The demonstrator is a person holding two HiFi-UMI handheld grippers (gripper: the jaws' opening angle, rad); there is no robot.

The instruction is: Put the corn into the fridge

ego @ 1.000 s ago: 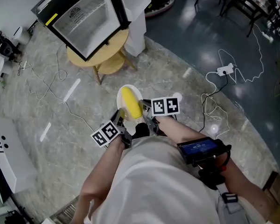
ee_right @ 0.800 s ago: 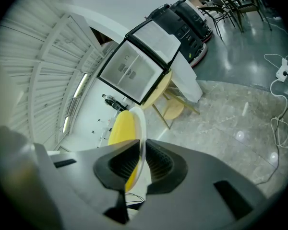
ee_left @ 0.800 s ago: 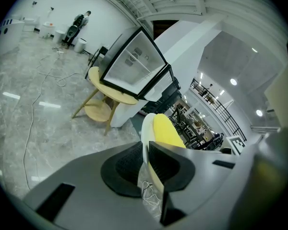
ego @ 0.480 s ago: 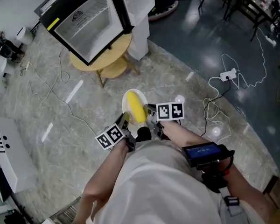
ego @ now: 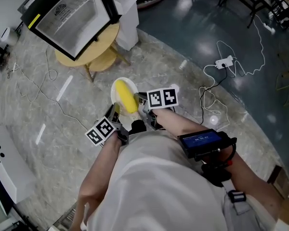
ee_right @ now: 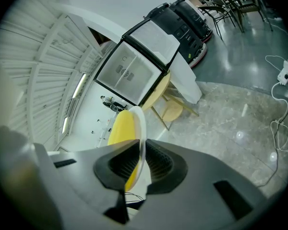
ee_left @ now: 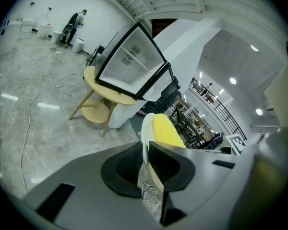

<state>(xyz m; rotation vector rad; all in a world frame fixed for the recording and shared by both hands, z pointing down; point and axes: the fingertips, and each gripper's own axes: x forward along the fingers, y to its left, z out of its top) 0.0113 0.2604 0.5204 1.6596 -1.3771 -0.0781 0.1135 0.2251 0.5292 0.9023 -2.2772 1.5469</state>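
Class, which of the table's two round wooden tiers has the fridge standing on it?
The upper tier: the fridge stands on it, while the lower shelf sits beneath.

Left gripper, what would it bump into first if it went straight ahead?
The left gripper grips the plate by its rim. Beyond, the way looks free until the round table under the fridge, probably; depth is unclear.

Your head camera looks steeply down at the floor [ego: 38, 109]. The cameras on your left gripper [ego: 116, 113] and right gripper [ego: 140, 104] sit close behind their fingers [ee_left: 173, 166], facing forward. All three share the plate [ego: 121, 86] and the fridge [ego: 70, 20].
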